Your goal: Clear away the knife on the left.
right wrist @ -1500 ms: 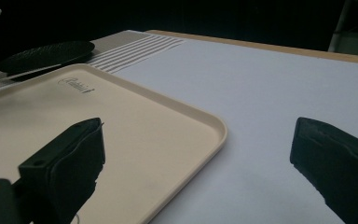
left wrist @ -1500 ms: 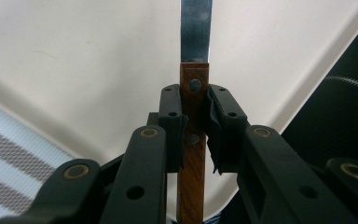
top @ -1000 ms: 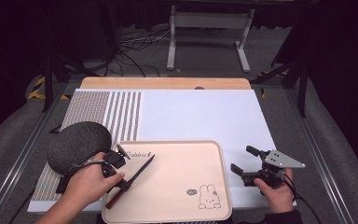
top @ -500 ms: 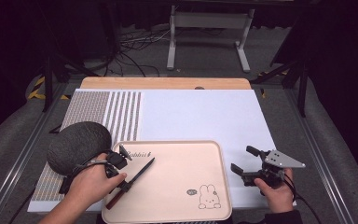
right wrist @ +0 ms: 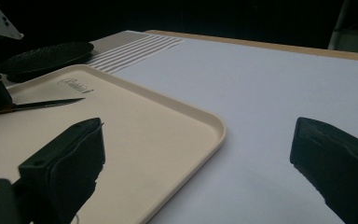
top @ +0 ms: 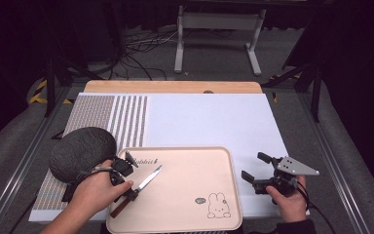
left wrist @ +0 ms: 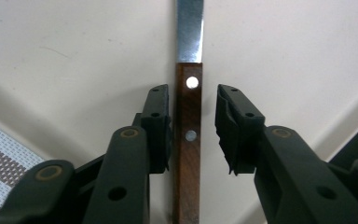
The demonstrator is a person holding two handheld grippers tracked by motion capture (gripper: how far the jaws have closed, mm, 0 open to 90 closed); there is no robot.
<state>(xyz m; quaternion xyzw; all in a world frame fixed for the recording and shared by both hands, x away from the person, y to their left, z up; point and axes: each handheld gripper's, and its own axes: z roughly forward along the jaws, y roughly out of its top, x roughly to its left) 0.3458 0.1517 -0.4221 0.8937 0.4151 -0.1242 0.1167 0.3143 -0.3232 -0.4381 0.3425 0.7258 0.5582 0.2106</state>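
1. My left gripper (left wrist: 193, 128) has just been opening; its jaws now straddle the knife (left wrist: 189, 140) handle without pressing it.
2. The knife lies released at the tray's (top: 185, 214) nine o'clock.
3. My right gripper (top: 258, 170) idles open at three o'clock.

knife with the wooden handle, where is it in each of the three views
High view: the knife lies at the tray's left end, by the left gripper.
Left gripper view: its handle runs up the middle between the open jaws.
Right gripper view: far left, blade lying flat.
Shared landmark: the beige tray.
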